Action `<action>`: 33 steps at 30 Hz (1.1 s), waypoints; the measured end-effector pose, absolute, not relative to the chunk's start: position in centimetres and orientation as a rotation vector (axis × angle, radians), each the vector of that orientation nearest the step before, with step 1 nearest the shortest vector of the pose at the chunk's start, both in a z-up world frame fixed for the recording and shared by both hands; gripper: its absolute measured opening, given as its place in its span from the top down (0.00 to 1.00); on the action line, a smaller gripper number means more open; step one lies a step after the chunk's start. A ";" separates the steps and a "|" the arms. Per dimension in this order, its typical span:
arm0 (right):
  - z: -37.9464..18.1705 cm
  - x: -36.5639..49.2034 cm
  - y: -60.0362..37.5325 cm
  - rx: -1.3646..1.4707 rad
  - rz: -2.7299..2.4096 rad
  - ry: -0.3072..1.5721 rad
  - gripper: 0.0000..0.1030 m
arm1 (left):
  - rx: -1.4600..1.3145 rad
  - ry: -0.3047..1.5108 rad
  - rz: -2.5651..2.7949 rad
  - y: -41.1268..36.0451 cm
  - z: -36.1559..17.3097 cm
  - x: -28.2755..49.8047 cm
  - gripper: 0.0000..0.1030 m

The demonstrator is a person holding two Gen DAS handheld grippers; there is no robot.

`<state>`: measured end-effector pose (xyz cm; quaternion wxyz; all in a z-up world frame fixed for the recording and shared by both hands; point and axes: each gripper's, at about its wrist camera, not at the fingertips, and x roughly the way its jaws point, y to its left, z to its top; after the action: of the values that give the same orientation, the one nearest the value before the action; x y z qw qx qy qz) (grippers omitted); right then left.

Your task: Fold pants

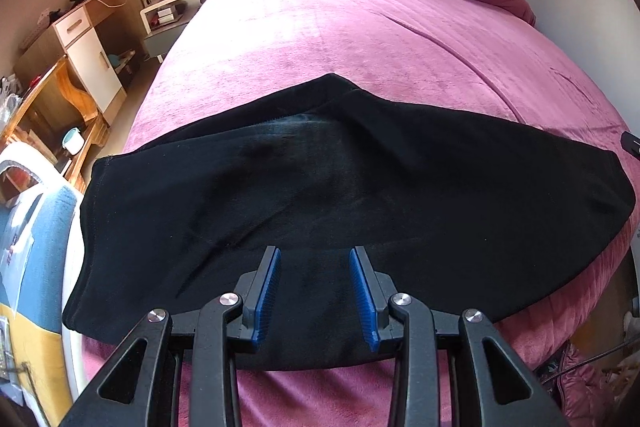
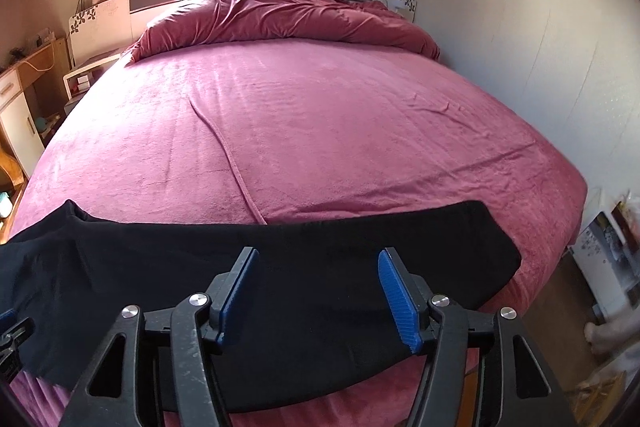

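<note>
The black pants [image 1: 340,195] are laid across the near part of the bed [image 1: 360,39], running left to right along its foot edge, and appear already doubled lengthwise, one leg on the other. The left hand-held gripper [image 1: 315,297] is held above the middle of the garment with its jaws spread and nothing between them. The right hand-held gripper [image 2: 318,297] is likewise released, jaws wide apart, over the stretch of cloth toward the right end.

The step in hand is judged to be an approach for the next fold: no cloth is yet gripped. A grasp on one end of the pants would be called for, probably with both layers pinched together at the corners, so that the end can be carried over toward the other.

The near edge of the pants lies close to the foot edge of the bed, so little room is left on that side. Much open pink sheet is offered beyond the far edge, up to the bunched red duvet [image 2: 280,15] at the head.
</note>
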<state>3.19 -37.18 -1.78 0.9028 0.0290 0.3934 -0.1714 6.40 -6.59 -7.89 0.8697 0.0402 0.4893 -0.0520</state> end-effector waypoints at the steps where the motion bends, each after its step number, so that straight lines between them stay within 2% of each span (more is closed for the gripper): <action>1: -2.3 3.2 -38.2 0.104 -0.329 0.836 0.39 | 0.088 1.029 -0.124 -7.0 -8.1 6.5 0.65; 4: -4.7 2.3 -43.5 0.316 -0.247 0.910 0.39 | 0.115 1.027 -0.165 -8.0 -8.4 6.7 0.65; 8: -7.5 -1.4 -52.6 0.615 -0.281 0.913 0.39 | 0.133 1.043 -0.212 -9.0 -9.3 6.8 0.65; 14: -12.2 -5.9 -63.0 0.995 -0.350 0.809 0.42 | 0.174 1.111 -0.209 -9.9 -11.6 7.0 0.65; 18: -14.8 -5.5 -66.1 1.138 -0.366 0.768 0.44 | 0.188 1.118 -0.197 -9.9 -11.8 7.0 0.65; 25: -16.6 -4.5 -67.7 1.222 -0.331 0.724 0.43 | 0.134 1.087 -0.189 -9.4 -10.7 6.8 0.65; 27: -16.7 -4.5 -67.6 1.179 -0.326 0.736 0.50 | 0.117 1.080 -0.189 -9.0 -10.3 6.9 0.65; 30: -16.2 -4.5 -67.6 1.120 -0.351 0.776 0.78 | 0.126 1.105 -0.167 -9.0 -10.4 7.6 0.65; 33: -14.5 -4.0 -67.3 1.071 -0.352 0.785 0.86 | 0.079 1.125 -0.176 -8.2 -10.3 7.8 0.65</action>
<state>-3.99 -67.27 -14.52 0.7731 0.4945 0.3625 -0.1625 7.78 -8.21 -10.30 0.8414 0.0375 0.5326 -0.0832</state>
